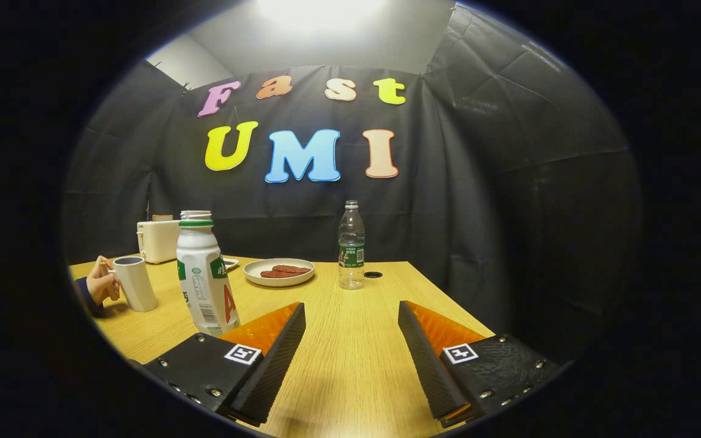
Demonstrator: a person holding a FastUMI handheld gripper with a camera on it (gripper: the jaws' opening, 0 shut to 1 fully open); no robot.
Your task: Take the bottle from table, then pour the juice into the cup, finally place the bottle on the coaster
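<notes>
In the gripper view the gripper point(352, 316) is holding its fingers wide apart over bare bench point(350, 365), gripping nothing. The white juice bottle point(204, 277) is standing upright just ahead of the left finger, lower left of frame. A hand point(102, 285) is steadying the cup point(135, 283) beside it.
</notes>
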